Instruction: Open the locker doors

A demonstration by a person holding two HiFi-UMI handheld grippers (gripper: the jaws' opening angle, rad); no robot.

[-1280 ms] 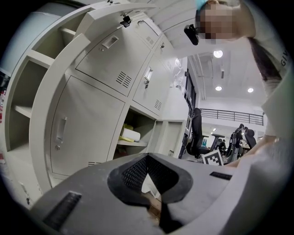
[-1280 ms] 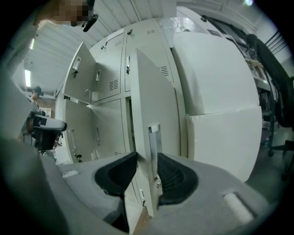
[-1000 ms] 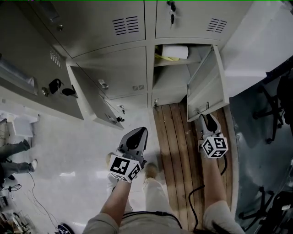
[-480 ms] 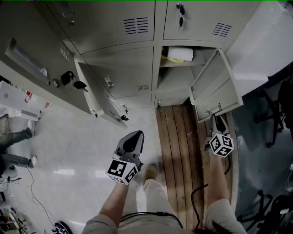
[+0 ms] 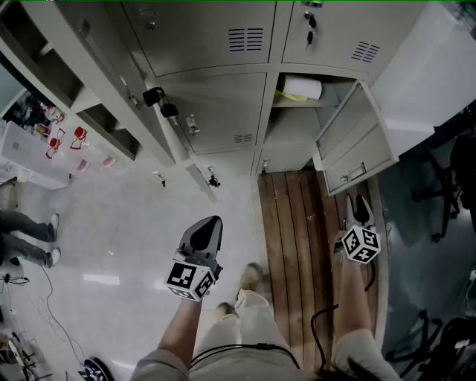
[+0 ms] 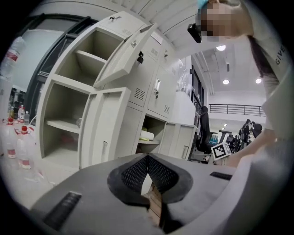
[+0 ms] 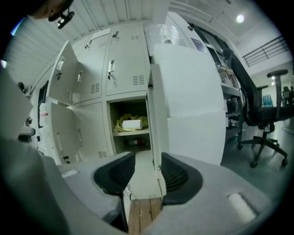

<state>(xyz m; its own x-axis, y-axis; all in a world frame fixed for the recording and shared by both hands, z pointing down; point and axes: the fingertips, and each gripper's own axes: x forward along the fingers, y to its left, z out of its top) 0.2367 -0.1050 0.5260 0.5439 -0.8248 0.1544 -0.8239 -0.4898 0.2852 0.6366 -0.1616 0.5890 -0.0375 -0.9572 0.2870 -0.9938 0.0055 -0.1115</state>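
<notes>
Looking along the right gripper (image 7: pixel 148 172), I see its jaws apart and opening, with nothing pressed between the pads. The thin edge of the swung-out locker door (image 7: pixel 156 119) shows through the gap, ahead of the tips and untouched. In the head view that door hangs out to the right of its compartment, where a white roll (image 5: pixel 303 88) lies on the shelf. The gripper sits just below the door's lower edge, over the wooden planks (image 5: pixel 294 223).

The left gripper (image 6: pixel 148 159) has its jaws together at the tips and holds nothing. It hangs low and well clear of the lockers.

The relation I care about next is the closed door (image 5: pixel 223 108) just left of the open compartment. It lies up and ahead of the left gripper, slightly to that gripper's right, and stands upright with its latch (image 5: pixel 192 123) near its left side. I judge the left gripper the nearer one, since the right would have to cross the open compartment to reach it. Two upper doors above also look shut, and one has keys (image 5: pixel 310 18) hanging from its lock. Further left, other doors already stand open.
</notes>
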